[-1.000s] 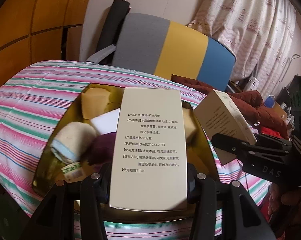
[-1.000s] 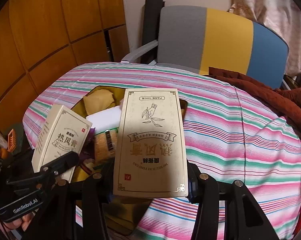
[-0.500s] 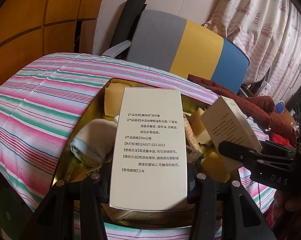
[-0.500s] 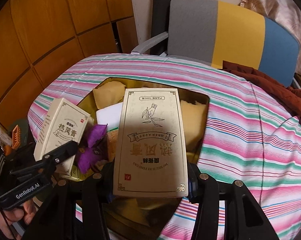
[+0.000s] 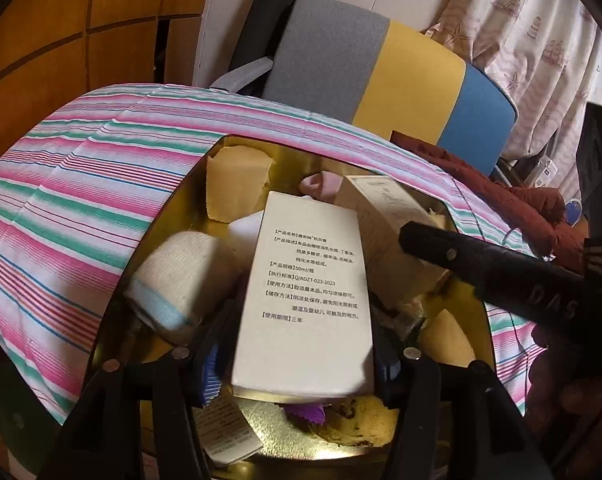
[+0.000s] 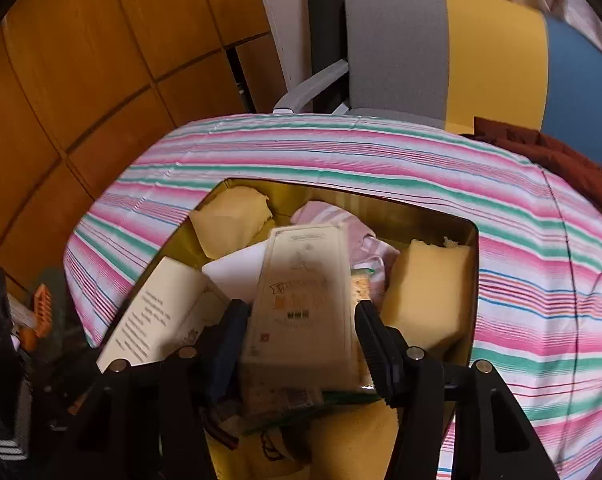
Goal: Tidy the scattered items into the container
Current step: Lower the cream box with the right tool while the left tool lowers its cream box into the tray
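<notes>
1. The left gripper [image 5: 301, 344] has its jaws spread wide. A cream box with printed text [image 5: 305, 304] lies between them with a gap on each side, tilted over the contents of the gold container [image 5: 113, 312]; whether a pad touches it I cannot tell.
2. The right gripper [image 6: 301, 332] is also parted wide. A second cream box [image 6: 301, 304], blurred, stands between its jaws above the container [image 6: 471, 320], with clear space on the right side.
3. Only the left view shows a rolled white towel with a blue edge [image 5: 177, 280], a purple piece [image 5: 305, 414] and a paper label [image 5: 229, 436] at the near rim.
4. Only the right view shows the large yellow sponge [image 6: 425, 300] against the container's right wall and pink striped cloth [image 6: 341, 224] behind the box.
5. Both views show a yellow sponge [image 5: 235, 184] in the far left corner, and the striped tablecloth [image 5: 61, 208] around the container.
6. Each view catches the other gripper's box from the side.
</notes>
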A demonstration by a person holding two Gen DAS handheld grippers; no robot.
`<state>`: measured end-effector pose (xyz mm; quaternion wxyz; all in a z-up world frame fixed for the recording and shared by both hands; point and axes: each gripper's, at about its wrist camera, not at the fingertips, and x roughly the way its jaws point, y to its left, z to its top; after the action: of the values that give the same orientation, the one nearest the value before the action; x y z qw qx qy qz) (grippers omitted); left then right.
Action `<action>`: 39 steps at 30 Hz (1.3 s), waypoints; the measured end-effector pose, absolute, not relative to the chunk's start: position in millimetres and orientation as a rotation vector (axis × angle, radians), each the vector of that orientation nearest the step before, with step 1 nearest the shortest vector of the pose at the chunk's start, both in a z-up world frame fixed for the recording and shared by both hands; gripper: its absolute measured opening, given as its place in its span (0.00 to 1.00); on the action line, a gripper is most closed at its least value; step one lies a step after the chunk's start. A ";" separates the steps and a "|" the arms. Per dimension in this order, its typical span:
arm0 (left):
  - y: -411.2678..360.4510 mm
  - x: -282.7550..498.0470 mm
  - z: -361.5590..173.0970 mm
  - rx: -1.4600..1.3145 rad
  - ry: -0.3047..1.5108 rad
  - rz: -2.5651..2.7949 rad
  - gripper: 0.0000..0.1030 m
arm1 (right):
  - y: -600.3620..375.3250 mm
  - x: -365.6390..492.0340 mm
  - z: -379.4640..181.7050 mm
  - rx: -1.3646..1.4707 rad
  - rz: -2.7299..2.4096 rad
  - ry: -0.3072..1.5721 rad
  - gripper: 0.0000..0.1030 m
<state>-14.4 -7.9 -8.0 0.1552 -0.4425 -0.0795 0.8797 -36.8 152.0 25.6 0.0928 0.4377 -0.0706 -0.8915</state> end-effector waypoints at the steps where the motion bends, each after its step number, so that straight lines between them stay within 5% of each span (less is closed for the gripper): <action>1: -10.8 -12.4 -7.3 -1.265 -0.247 2.520 0.58 | 154.2 -34.6 26.8 1.285 -2.649 -0.225 0.59; 7: -29.2 2.8 3.5 -1.197 -0.333 2.582 0.60 | 167.2 -18.0 31.1 1.258 -2.677 -0.284 0.58; 15: -22.4 -5.8 2.5 -1.129 -0.343 2.469 0.55 | 161.1 -30.1 17.7 1.310 -2.638 -0.279 0.42; 25: -15.7 0.1 6.8 -1.131 -0.303 2.484 0.57 | 166.2 -23.5 27.9 1.261 -2.658 -0.308 0.43; 34: -31.8 19.2 23.5 -1.121 -0.222 2.670 0.59 | 164.9 0.3 33.0 1.249 -2.689 -0.267 0.50; 39: -27.2 26.0 29.7 -1.153 -0.061 2.791 0.59 | 160.7 11.0 29.6 1.279 -2.708 -0.205 0.77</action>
<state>26.0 -27.2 29.7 0.0603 -0.3810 -0.0203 0.9224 11.0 160.7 29.6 0.0695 0.4251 -0.0683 -0.8999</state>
